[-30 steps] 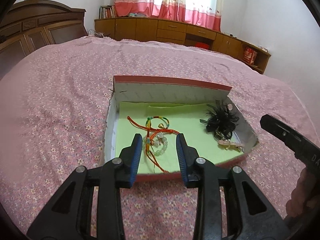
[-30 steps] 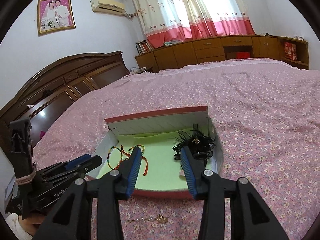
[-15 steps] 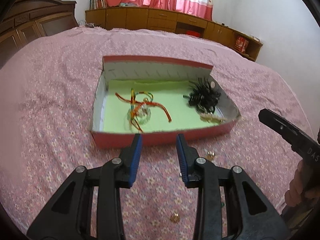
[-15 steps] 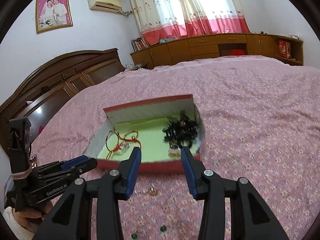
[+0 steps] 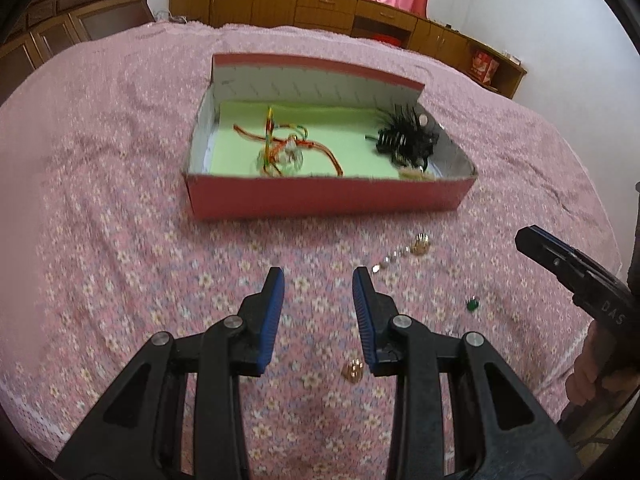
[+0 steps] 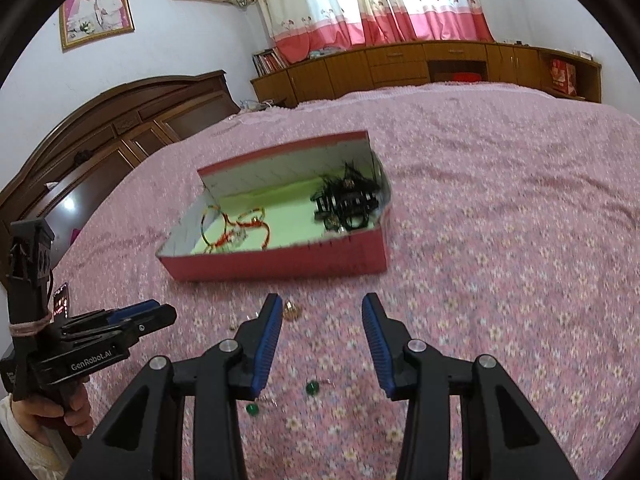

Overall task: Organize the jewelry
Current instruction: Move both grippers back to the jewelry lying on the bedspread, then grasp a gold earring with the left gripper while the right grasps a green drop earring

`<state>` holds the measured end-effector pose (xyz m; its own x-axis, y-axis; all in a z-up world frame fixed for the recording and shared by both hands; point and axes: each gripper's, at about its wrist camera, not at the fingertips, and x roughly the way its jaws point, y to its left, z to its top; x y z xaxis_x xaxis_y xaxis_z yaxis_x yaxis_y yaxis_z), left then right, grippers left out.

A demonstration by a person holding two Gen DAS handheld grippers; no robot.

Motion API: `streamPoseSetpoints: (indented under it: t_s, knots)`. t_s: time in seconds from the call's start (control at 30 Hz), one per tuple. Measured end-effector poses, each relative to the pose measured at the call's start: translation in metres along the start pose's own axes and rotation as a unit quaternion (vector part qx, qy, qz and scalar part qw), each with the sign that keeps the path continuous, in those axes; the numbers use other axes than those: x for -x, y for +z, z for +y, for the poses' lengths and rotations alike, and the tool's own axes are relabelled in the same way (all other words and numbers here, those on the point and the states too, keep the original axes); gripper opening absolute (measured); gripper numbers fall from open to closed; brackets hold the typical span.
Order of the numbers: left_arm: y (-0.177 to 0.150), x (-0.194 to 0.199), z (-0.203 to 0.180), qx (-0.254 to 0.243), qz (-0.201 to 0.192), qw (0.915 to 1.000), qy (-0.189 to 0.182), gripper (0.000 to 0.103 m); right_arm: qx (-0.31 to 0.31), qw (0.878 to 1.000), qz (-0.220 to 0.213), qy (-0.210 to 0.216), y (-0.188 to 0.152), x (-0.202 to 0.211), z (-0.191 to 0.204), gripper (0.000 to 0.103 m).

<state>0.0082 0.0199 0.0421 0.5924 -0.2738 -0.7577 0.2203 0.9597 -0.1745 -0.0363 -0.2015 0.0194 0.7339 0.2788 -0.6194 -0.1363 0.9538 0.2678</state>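
Jewelry box (image 5: pixel 328 196) sitting open on pink floral bedspread (image 5: pixel 120 208).
Left gripper (image 5: pixel 318 280) hovering empty, jaws parted, above bare spread; gold earring (image 5: pixel 354 371) lying near its right finger, pearl chain (image 5: pixel 404 250) farther out; right gripper (image 6: pixel 322 306) likewise parted, gripping nothing, over green beads (image 6: pixel 311 389).

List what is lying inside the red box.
The red box holds a tangle of red-orange cord bracelets on its green liner at left, and black hair accessories at right. The near wall hides the liner's front strip; anything beneath the black pile is covered.
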Motion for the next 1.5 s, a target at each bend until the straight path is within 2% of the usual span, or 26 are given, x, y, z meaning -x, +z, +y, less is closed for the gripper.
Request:
streamPoseSetpoints:
  t_s: [0.63,0.93,0.97,1.1,1.5]
  knots:
    - [-0.038,-0.010,-0.016,-0.025,0.060,0.9975,-0.028,0.027,-0.014,0.999,0.045,-0.015,-0.028,-0.007,-0.011,0.045]
    - [-0.043,-0.021,-0.025,-0.039,0.065,0.9965,-0.035,0.026,-0.018,0.999,0.050,-0.014,-0.032,-0.009,-0.013,0.045]
    - [-0.044,-0.022,-0.026,-0.041,0.064,0.9965,-0.035,0.024,-0.018,0.998,0.050,-0.014,-0.032,-0.009,-0.013,0.045]
    - [-0.045,-0.026,-0.028,-0.052,0.064,0.9962,-0.028,0.006,-0.020,0.998,0.053,-0.014,-0.034,-0.011,-0.013,0.045]
    - [-0.041,-0.015,-0.018,-0.042,0.045,0.9977,-0.029,0.006,-0.013,0.998,0.068,-0.005,-0.038,-0.019,-0.005,0.044]
